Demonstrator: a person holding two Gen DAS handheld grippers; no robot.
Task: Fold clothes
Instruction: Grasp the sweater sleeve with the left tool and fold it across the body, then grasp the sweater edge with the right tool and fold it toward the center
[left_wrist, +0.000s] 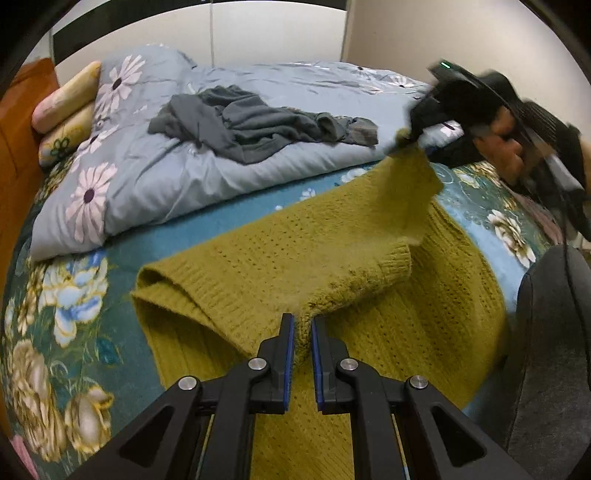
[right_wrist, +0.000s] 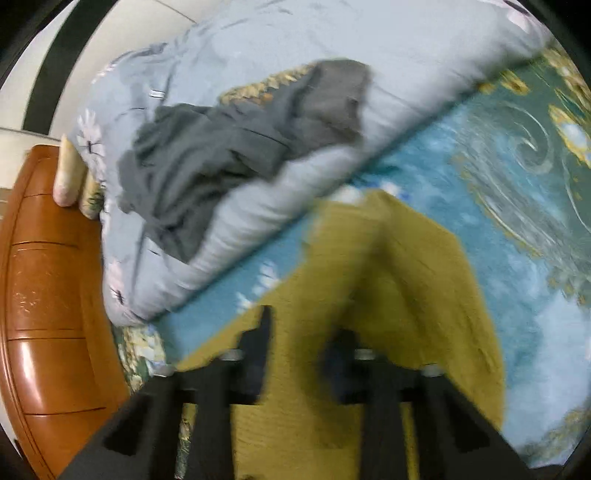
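Two grippers pinched one olive sweater (left_wrist: 295, 266) on the near bedspread (left_wrist: 74, 295) — left gripper (left_wrist: 302, 332) clamping a folded-over edge, right gripper (left_wrist: 408, 138) lifting a corner — fold half done, grey clothes (left_wrist: 251, 122) waiting untouched on the far duvet (left_wrist: 166, 177).

A: Left wrist view?

B: Low over the near edge of the bed (left_wrist: 81, 302), facing across it toward the wall (left_wrist: 280, 33), close above the sweater (left_wrist: 266, 266). The right gripper (left_wrist: 410, 134) shows at its upper right.

A: Right wrist view?

B: Higher, tilted, angled down toward the headboard (right_wrist: 51, 288); blurred. Shared ground: sweater (right_wrist: 406, 266), quilt (right_wrist: 332, 33), grey clothes (right_wrist: 221, 155).
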